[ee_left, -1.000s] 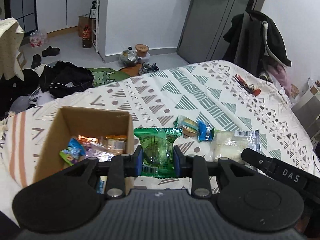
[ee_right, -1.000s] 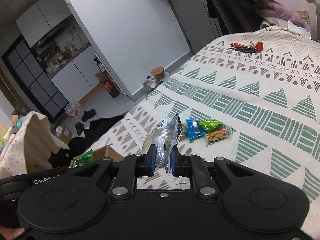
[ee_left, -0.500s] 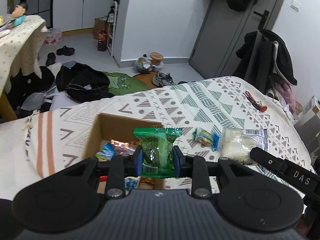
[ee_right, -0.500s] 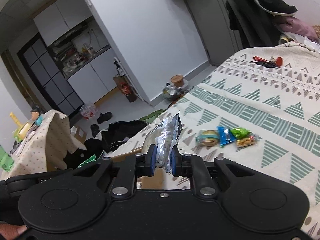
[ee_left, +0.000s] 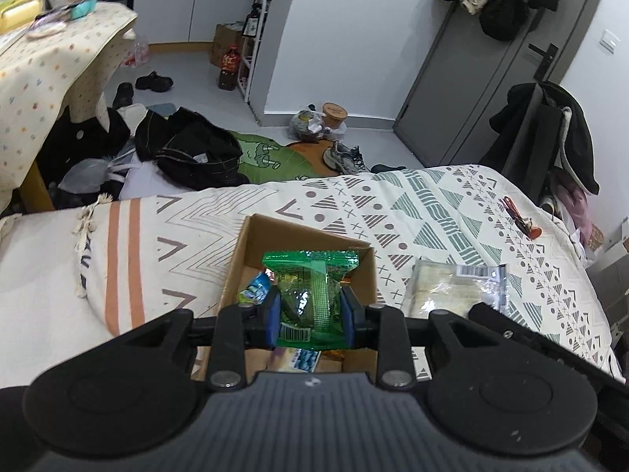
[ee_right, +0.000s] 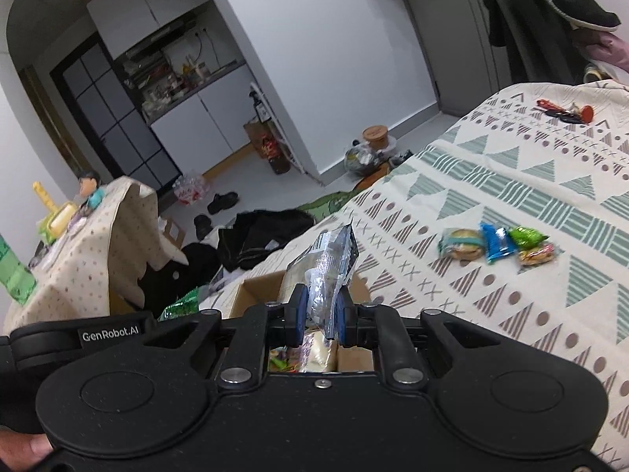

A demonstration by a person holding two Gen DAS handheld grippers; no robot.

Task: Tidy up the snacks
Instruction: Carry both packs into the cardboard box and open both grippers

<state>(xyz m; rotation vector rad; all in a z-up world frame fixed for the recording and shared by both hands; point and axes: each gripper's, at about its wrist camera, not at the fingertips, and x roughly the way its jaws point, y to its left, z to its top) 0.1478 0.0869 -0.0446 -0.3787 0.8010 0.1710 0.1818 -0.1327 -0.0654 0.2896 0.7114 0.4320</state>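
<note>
My left gripper [ee_left: 311,314] is shut on a green snack packet [ee_left: 310,291], held above an open cardboard box [ee_left: 251,244] that has several snacks inside. In the right wrist view my right gripper [ee_right: 320,316] is shut on a clear silvery packet [ee_right: 326,271], also over the cardboard box [ee_right: 255,287]. The same clear silvery packet [ee_left: 452,287] shows right of the box in the left wrist view. Several small snacks remain on the bed: a biscuit pack [ee_right: 462,244], a blue packet [ee_right: 497,242] and a green wrapper [ee_right: 526,236].
The patterned bedspread [ee_left: 432,204] covers the bed. Red-handled keys [ee_right: 566,110] lie far right on it. Black clothing [ee_left: 192,153], shoes and jars litter the floor beyond. A cloth-covered table [ee_left: 43,70] stands left. A dark jacket [ee_left: 550,126] hangs by the door.
Both grippers rose and shifted left over the box with their packets. The box now sits directly under each gripper; the loose snacks on the bed have stayed put.
</note>
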